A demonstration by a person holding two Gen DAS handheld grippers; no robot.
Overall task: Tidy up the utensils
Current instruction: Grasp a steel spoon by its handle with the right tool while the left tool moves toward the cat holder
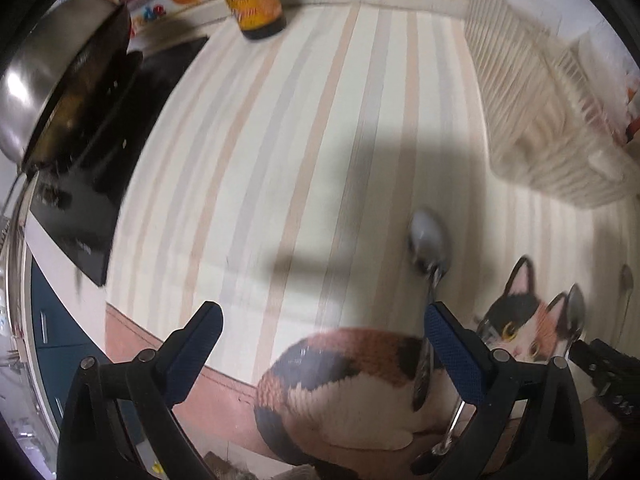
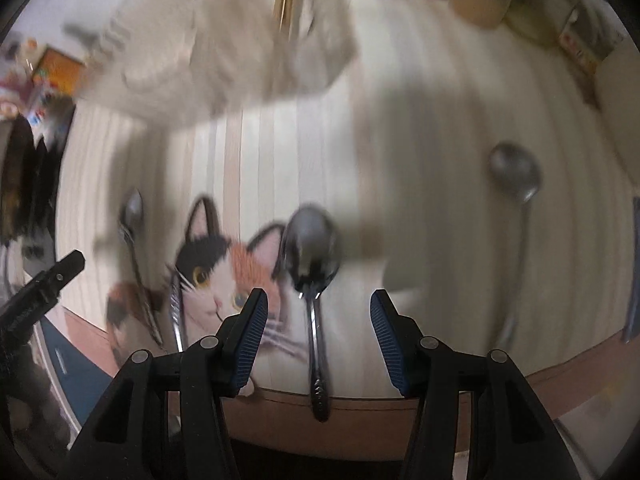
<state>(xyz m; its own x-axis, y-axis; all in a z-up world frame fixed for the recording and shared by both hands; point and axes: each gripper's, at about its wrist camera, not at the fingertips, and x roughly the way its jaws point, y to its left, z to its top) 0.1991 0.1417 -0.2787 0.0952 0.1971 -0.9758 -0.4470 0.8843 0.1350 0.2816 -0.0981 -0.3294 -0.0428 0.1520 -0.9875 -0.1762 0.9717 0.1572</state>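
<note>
Striped cloth (image 2: pixel 420 220) covers the table. Right gripper (image 2: pixel 318 316) hangs open above a spoon (image 2: pixel 314 256) at centre frame; left gripper (image 1: pixel 324 344) gapes empty, another spoon (image 1: pixel 430 248) seemingly beside its right finger.

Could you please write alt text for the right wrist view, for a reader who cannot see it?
The open right gripper points down over a spoon lying on a striped mat with a cat picture. Two more spoons lie either side, and a blurred white rack sits beyond.
</note>
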